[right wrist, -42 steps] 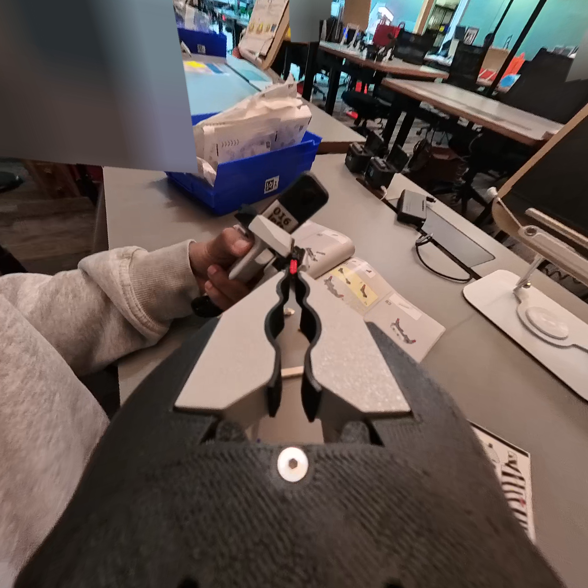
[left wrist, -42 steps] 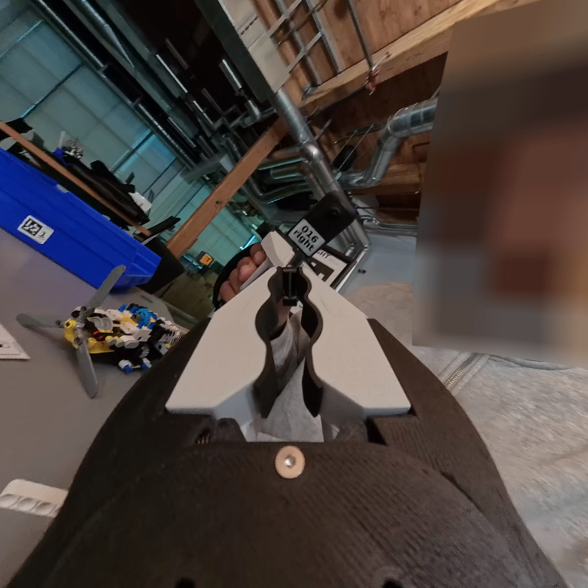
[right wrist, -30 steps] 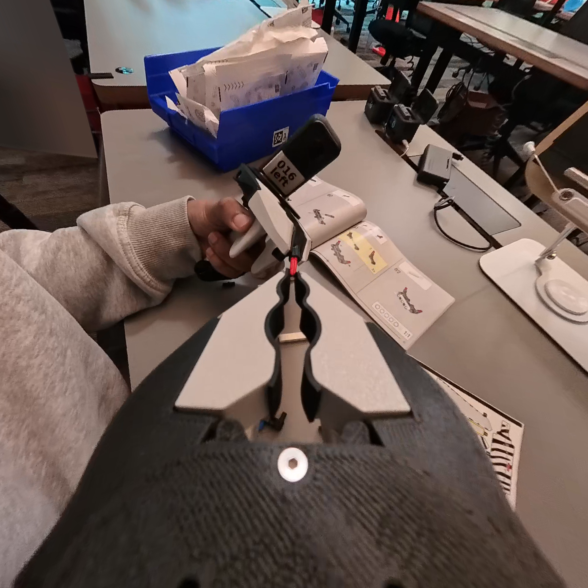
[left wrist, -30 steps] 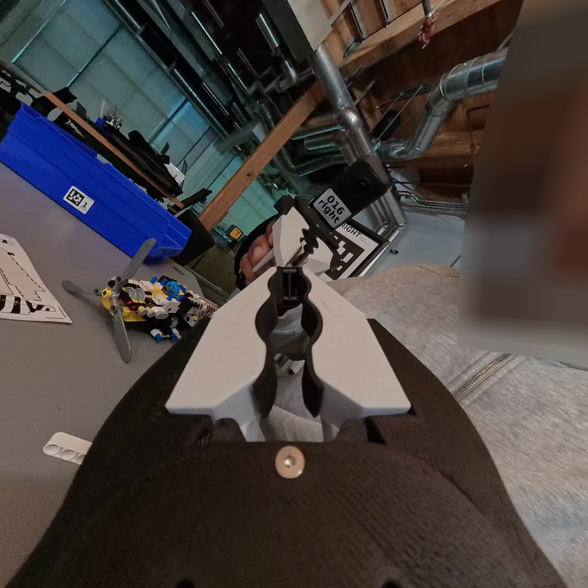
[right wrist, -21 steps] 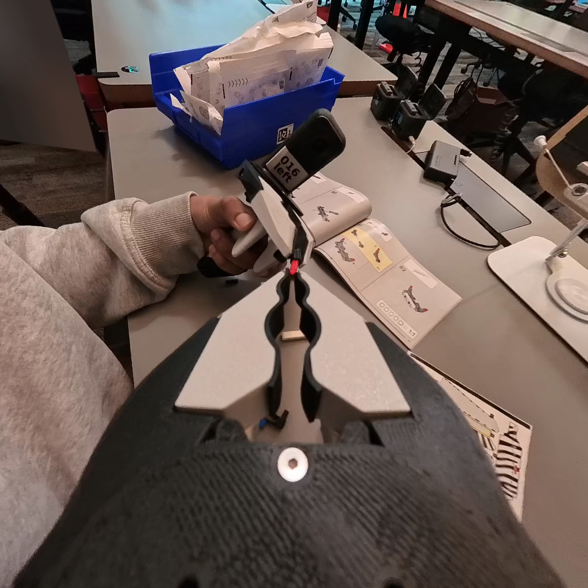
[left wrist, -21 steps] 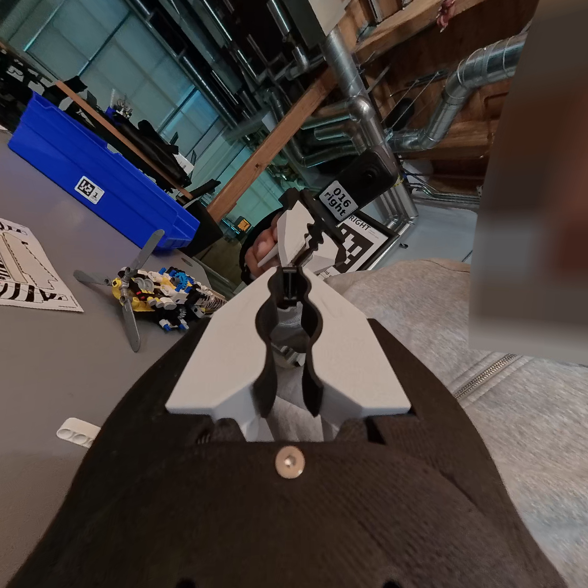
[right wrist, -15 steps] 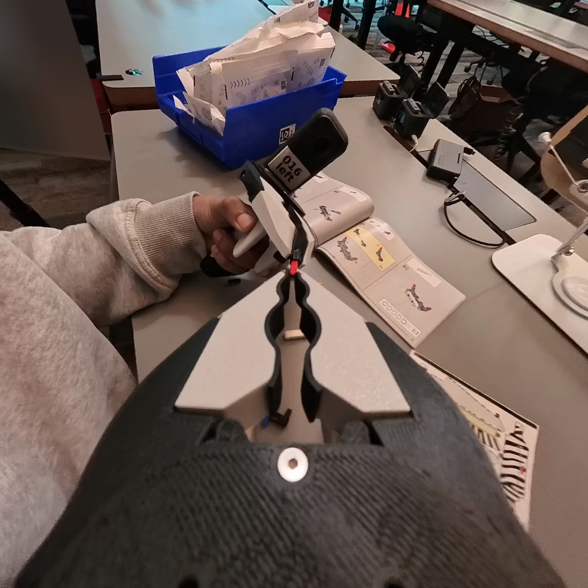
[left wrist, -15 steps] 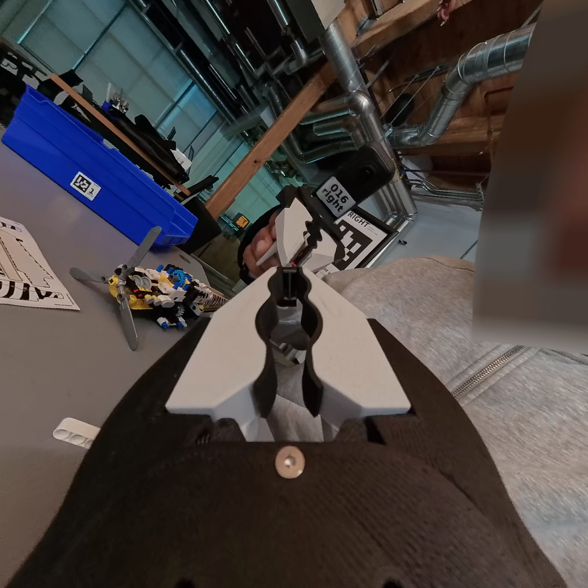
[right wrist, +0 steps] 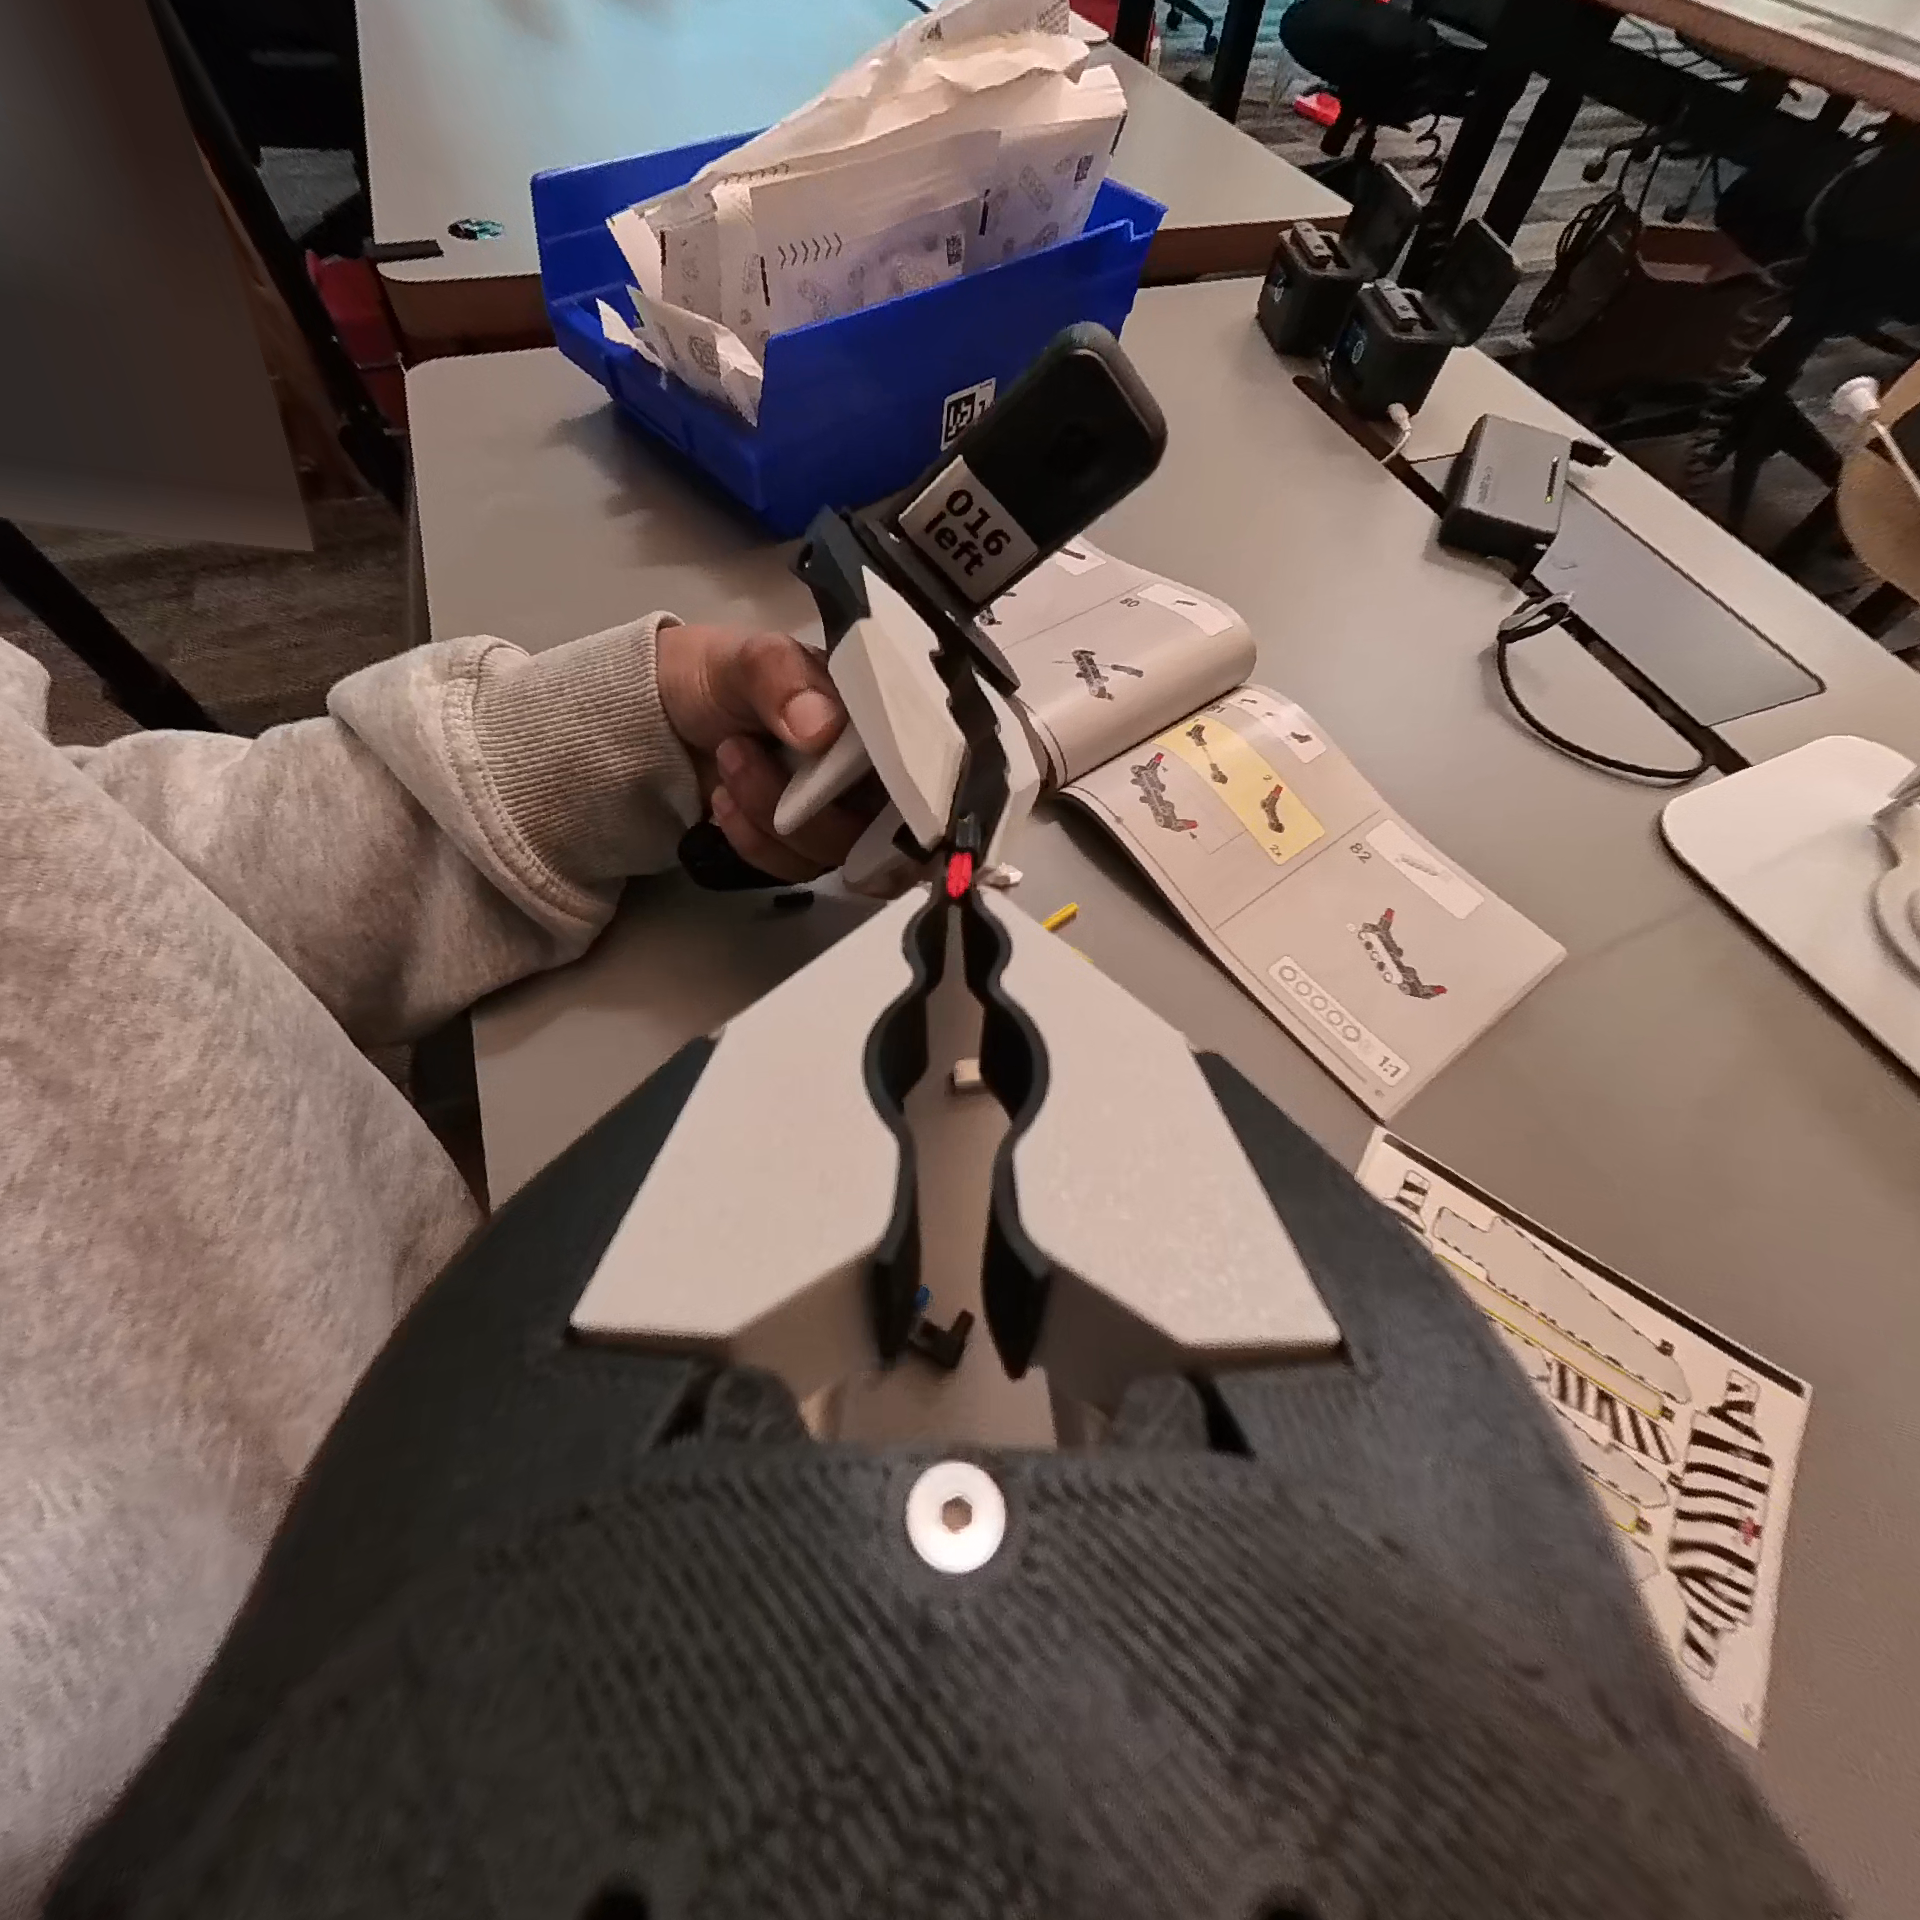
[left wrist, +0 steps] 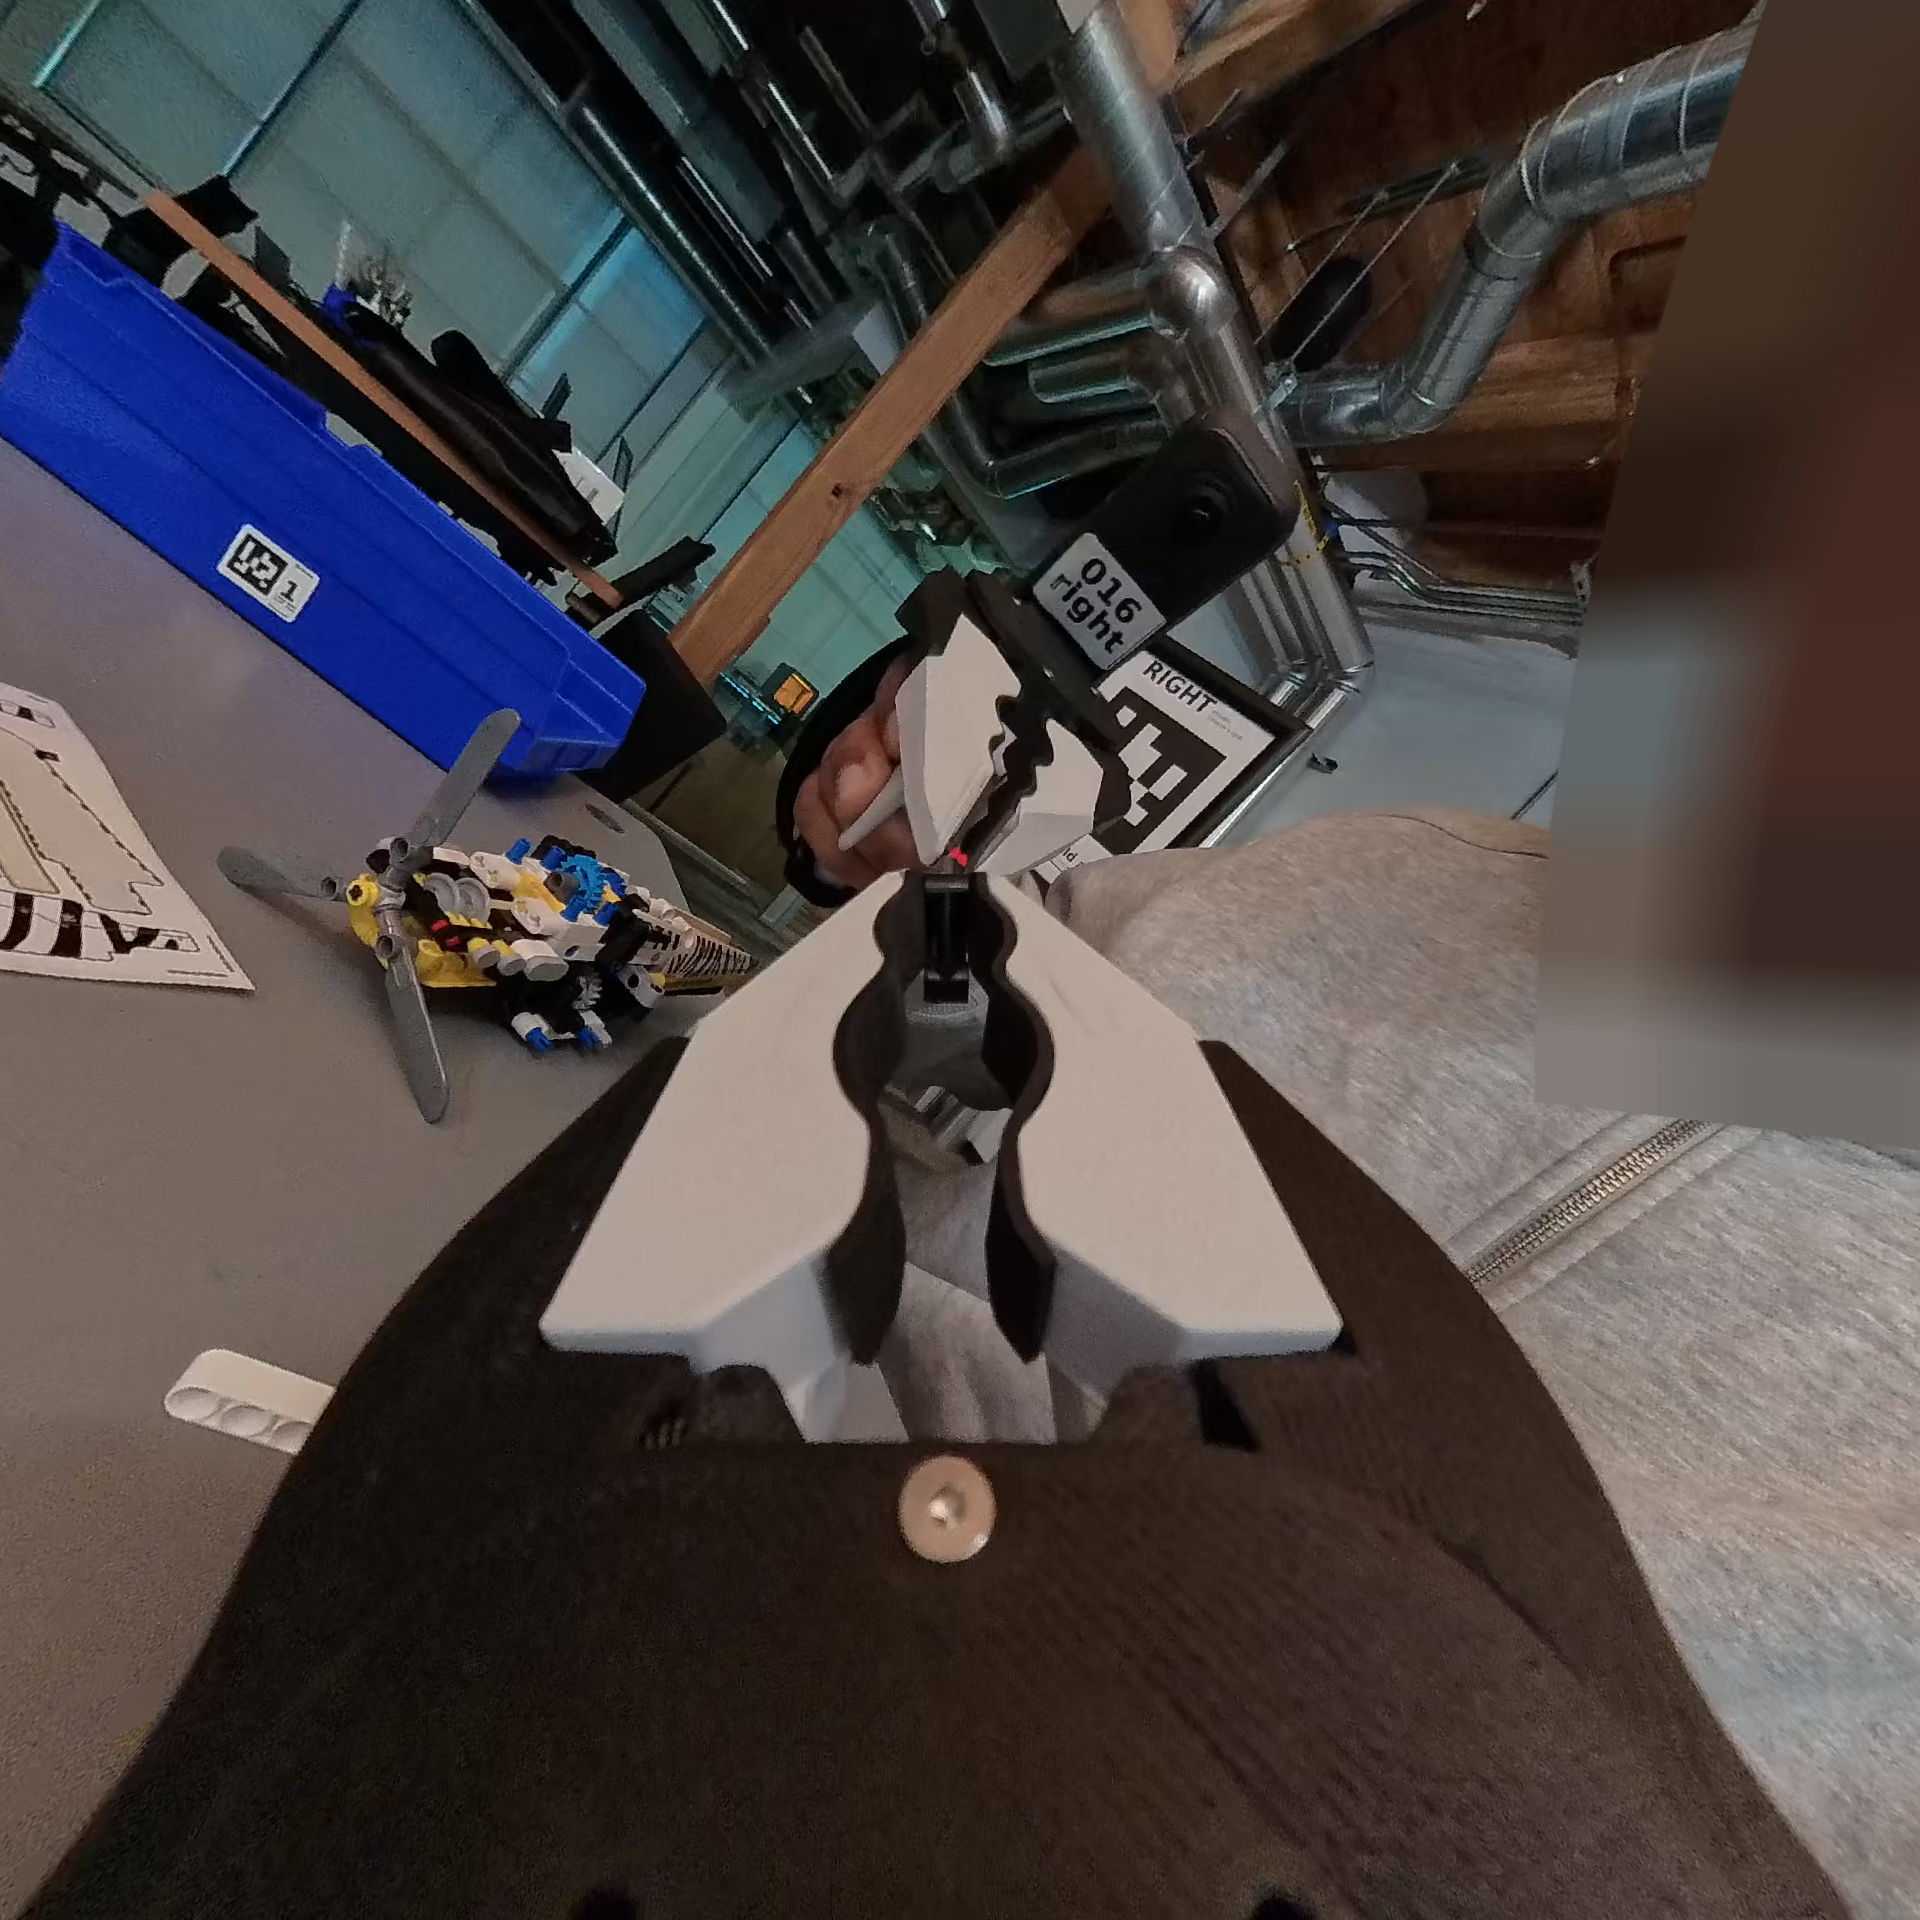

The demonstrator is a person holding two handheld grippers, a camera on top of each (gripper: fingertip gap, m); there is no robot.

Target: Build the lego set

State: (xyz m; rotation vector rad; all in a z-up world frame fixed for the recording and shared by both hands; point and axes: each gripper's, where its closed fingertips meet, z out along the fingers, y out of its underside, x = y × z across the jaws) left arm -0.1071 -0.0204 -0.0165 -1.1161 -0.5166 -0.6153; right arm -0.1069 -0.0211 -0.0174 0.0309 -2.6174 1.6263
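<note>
Item: lego model, a yellow, white, black and blue body with a grey propeller at its nose, lying on the grey table well left of both tools. We judge it well along but unfinished: loose parts remain, and the instruction booklet lies open mid-sequence.

In hand: our left tongs are pinched shut on a small black piece. Our right tongs are pinched shut on a small red pin. The two tips meet in mid-air above the table edge, pin at the end of the black piece; we take this as a sub-assembly being joined, with fitting it to the model not yet done. Whether the pin is seated we cannot tell.

Loose parts: a white beam by the left tool; a thin yellow rod and a small tan piece under the right tool.

Surroundings: a striped sticker sheet, a blue bin full of torn paper bags, a charger with cable and a white lamp base further right.

Obstructions: none between the tips; the model is clear of both tools, the grey sleeve close beside them.
</note>
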